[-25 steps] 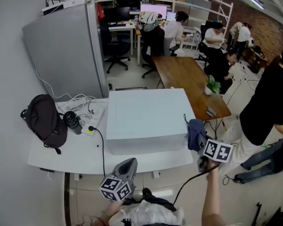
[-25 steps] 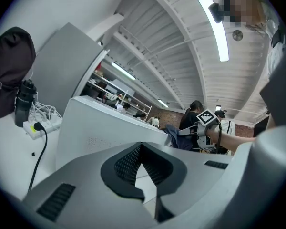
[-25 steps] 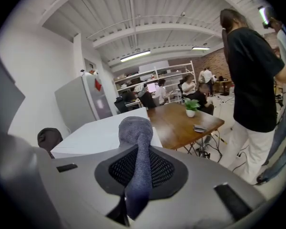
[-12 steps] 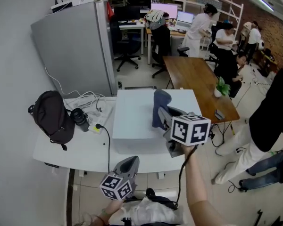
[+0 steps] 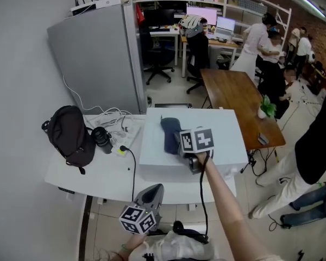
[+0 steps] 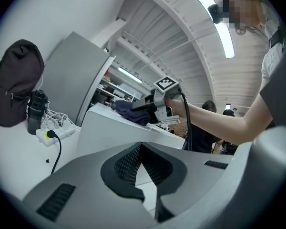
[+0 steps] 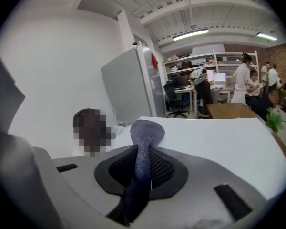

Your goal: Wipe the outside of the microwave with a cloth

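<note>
Entry: wipe pass, top panel. Far left, a dark backpack [image 5: 69,136] and a black bottle [image 5: 102,140] sit on the white table [image 5: 92,178], neither in play. At the near edge, the left gripper [image 5: 154,190] hangs low below the table, jaws together with nothing between them; I log it as idle. The microwave [image 5: 220,140] is a plain white box at the table's middle, its top flat and matte with no marks I can make out. The blue-grey cloth [image 5: 170,132] lies bunched on the left part of that top, apparently resting on it. The right gripper [image 5: 180,141] is clamped on the cloth, a fold running up between its pads. Change: a second ago the cloth hung off the microwave's near right corner; it has since been carried up and leftward across the top. I judge the top is being wiped now, with the front and left sides still to do.
</note>
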